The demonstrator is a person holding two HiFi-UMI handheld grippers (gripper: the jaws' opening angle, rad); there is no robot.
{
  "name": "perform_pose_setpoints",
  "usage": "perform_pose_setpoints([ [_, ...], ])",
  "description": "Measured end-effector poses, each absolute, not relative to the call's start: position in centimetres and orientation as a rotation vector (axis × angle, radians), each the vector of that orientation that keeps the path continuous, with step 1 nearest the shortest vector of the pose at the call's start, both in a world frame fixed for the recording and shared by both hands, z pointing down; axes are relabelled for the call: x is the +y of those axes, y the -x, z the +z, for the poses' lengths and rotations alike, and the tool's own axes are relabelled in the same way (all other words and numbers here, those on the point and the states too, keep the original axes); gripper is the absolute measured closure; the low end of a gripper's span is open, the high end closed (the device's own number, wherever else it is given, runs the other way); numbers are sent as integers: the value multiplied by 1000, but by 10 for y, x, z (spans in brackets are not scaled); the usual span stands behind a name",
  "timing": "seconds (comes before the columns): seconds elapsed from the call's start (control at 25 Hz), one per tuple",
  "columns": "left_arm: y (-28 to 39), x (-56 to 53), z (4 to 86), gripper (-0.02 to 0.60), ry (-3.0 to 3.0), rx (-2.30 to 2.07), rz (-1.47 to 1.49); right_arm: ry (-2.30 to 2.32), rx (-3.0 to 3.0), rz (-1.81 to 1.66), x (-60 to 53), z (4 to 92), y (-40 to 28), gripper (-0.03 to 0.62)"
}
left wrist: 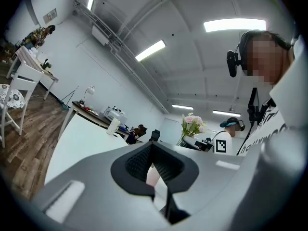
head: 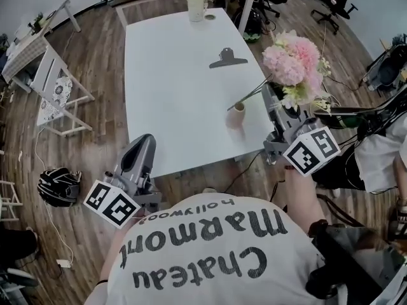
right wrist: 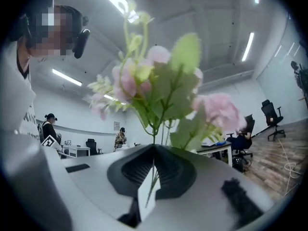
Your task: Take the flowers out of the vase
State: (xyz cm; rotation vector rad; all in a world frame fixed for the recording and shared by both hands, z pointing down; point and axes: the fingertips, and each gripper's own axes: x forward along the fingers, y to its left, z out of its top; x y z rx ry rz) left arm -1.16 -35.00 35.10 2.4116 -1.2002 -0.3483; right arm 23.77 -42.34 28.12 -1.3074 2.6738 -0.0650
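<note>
The right gripper [head: 269, 94] has its jaws clamped on the thin green stems of the pink flowers [head: 292, 62], holding the bunch above the right edge of the white table [head: 172, 88]. The stem ends hang just beside the mouth of the small vase [head: 237, 114], which stands upright on the table. The left gripper [head: 147, 138] sits at the near edge, jaws together and empty.

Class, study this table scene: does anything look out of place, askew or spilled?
The flowers lean sideways, stems clamped in the right tool, rather than standing in the small upright vase; their ends hover by its mouth. A black clip lies alone on the table. Nothing looks spilled or broken.
</note>
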Motion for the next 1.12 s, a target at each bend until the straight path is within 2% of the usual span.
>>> perform_pose_setpoints([
  [0.48,67,-286,325,575,-2462,-1118,-361,1401,2588,-25,-336,242,-198,574],
  [0.76,64,-250,331,575,-2481,-983,-337,1459,2619,-128,-278,268,-169,574],
  [1.12,45,-195,358,575,-2443,-862,-268,1576,2627,-263,-216,308,-169,574],
])
